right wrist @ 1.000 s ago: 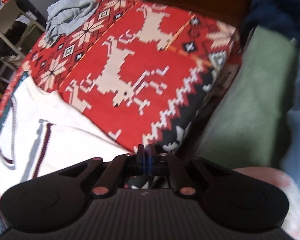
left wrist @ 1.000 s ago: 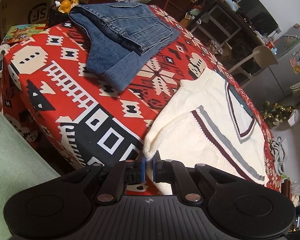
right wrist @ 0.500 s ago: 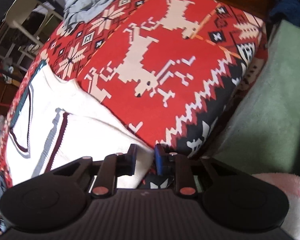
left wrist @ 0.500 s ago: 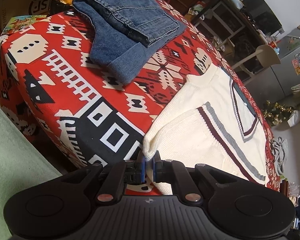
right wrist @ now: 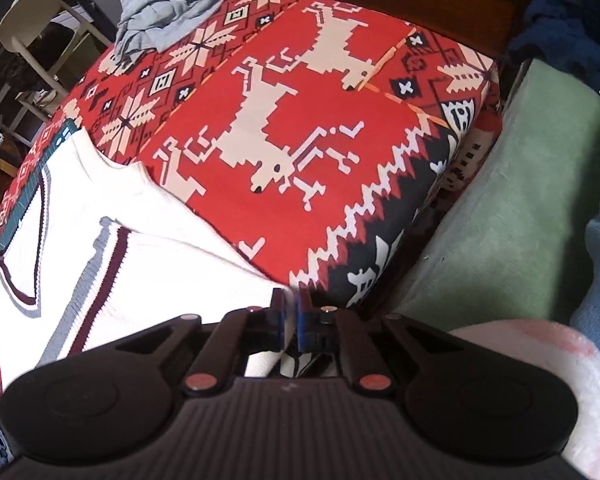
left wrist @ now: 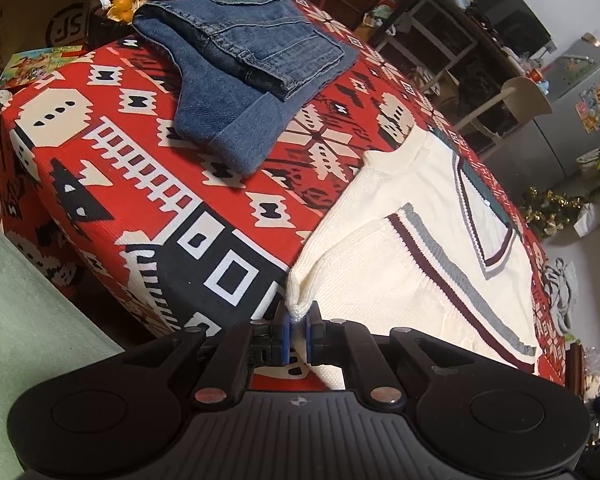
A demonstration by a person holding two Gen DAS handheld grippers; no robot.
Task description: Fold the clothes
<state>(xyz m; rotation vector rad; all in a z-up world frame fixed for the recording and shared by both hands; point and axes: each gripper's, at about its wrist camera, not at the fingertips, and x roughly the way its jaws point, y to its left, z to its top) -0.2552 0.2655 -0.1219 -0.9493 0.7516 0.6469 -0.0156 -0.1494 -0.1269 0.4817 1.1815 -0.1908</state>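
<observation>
A cream knit sweater (left wrist: 400,240) with maroon and grey stripes and a V neck lies flat on the red patterned tablecloth (left wrist: 140,184). My left gripper (left wrist: 297,316) is shut on the sweater's near left corner at the table edge. In the right wrist view the same sweater (right wrist: 140,264) fills the lower left. There my right gripper (right wrist: 291,304) is closed to a narrow gap on the sweater's near right corner, with white knit between the blue pads.
Folded blue jeans (left wrist: 252,80) lie at the far left of the table. A crumpled grey garment (right wrist: 164,4) sits at the far right end. A cardboard box (left wrist: 40,20), oranges (left wrist: 130,2) and a pale chair (left wrist: 520,96) stand beyond the table. Green floor covering (right wrist: 520,200) runs along the near side.
My right gripper opened half a second ago, moved onto the sweater's near right corner and has now closed on it. The left gripper has kept its hold on the left corner.
</observation>
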